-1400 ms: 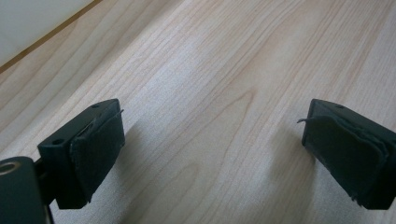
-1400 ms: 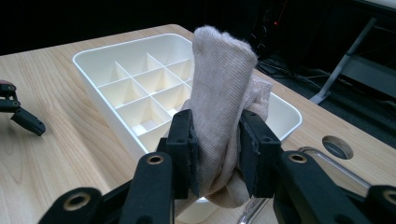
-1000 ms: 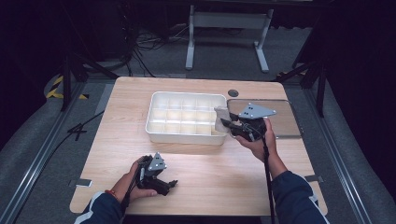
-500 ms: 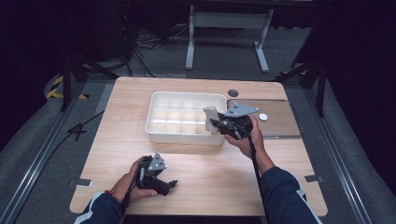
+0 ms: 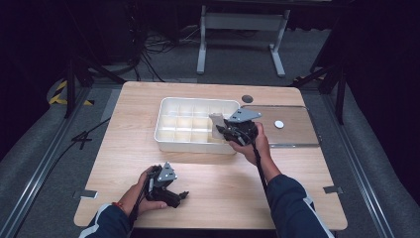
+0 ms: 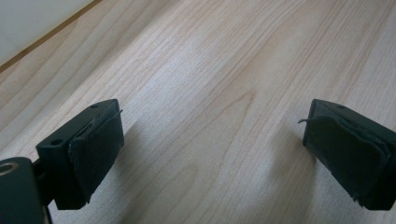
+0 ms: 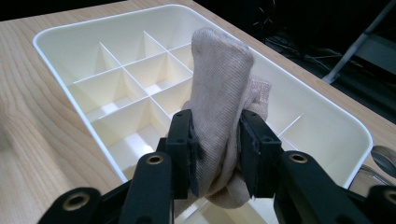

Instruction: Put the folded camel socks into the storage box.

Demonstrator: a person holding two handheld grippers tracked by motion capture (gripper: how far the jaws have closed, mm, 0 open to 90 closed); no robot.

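Note:
A rolled beige sock [image 7: 223, 107] is pinched between the jaws of my right gripper [image 7: 217, 154], which is shut on it. In the high view that right gripper [image 5: 224, 130] holds the sock [image 5: 216, 124] over the right end of the white divided tray [image 5: 168, 135]. The tray [image 7: 70, 42] has several compartments, and those I see are bare. My left gripper [image 5: 179, 195] rests low at the front left of the table, jaws open. In the left gripper view its pads [image 6: 95, 151] stand wide apart over bare wood, nothing between them.
A brown board [image 5: 297, 130] lies right of the tray with a small white disc [image 5: 279, 124] on it. A dark round hole [image 5: 247, 98] sits behind the tray. Bare wooden tabletop [image 5: 218, 178] spreads between my hands. Table legs and cables stand beyond the far edge.
My right hand has carried the sock leftward and a little down, from the brown board's edge to over the tray's right end. The left hand has stayed still.

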